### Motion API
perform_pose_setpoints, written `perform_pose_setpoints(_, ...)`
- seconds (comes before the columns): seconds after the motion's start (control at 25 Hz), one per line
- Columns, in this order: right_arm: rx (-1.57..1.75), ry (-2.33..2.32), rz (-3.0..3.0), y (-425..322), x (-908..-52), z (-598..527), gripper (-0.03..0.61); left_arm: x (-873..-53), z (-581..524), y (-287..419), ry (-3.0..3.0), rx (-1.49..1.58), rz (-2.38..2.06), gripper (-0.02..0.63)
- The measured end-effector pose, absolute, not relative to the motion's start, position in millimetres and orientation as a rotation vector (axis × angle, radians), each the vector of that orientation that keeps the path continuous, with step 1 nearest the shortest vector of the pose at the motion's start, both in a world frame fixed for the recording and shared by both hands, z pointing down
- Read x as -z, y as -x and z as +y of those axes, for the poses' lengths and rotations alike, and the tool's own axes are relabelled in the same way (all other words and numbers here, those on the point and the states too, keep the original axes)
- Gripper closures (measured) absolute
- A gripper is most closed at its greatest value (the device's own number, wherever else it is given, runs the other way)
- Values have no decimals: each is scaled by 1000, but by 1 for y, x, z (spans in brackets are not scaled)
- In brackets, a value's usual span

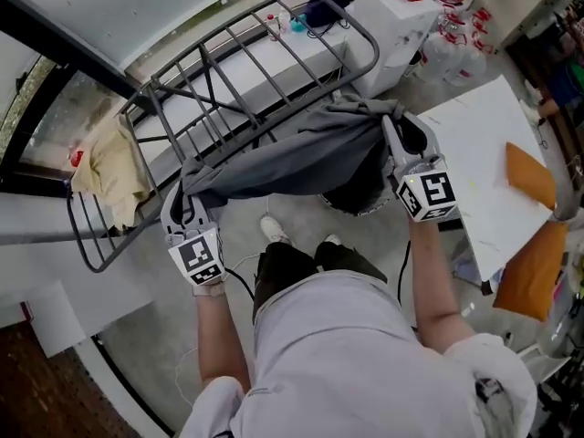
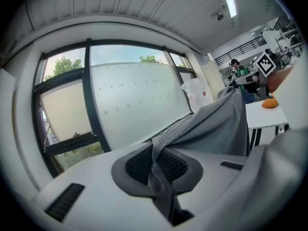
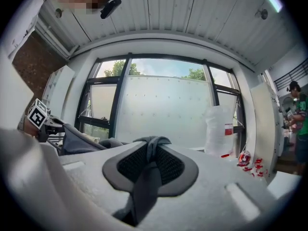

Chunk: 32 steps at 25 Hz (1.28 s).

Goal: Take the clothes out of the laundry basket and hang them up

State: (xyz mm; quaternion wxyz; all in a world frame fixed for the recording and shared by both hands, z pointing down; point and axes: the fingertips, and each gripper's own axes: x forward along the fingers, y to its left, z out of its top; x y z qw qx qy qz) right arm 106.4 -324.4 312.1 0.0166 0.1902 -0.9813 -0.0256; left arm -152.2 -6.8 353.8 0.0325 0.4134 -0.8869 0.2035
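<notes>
I hold the grey garment (image 1: 292, 158) stretched between my two tongs, in the air just in front of the drying rack (image 1: 274, 53), and its middle hangs down in a soft curve. The left tongs (image 1: 185, 203) are nearly closed on one corner. In the left gripper view the knitted cloth runs out from between the pads, so the grip is thin but it looks sure. The right tongs (image 1: 394, 128) are pressed on the other end, where the fabric is bunched into a thick fold (this is why, I think, these jaws stand a little wider). I judge that I hold it by both ends so that it opens flat and can go over a bar without folding on itself. Whether the upper edge already touches the near bars, I cannot tell. A cream cloth (image 1: 109, 167) hangs on the left part of the rack, so the free bars in the middle seem the better place. The white bench (image 1: 484, 153) at my right is not part of this step.
</notes>
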Motion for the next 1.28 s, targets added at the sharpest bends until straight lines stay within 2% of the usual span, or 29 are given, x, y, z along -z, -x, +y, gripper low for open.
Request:
perform_pose_setpoints(0.28,174,-467,-3140,-29,-274,-296,518,-304,40,203,-1112,-731,-2926,589)
perform_pose_setpoints(0.6,359,-479,-3140,95,-234,-272,518,-251,66,311,-1024,-653,-3072,589)
perform_pose_setpoints(0.92,541,-578,-3069,193,-226,-278,518,-232,53,401,-1081,-680,-3122,589)
perform_pose_setpoints(1.28,646,-545,-3115,278,-174,-322,518,-189,14,475,-1044,-715,-3178,589)
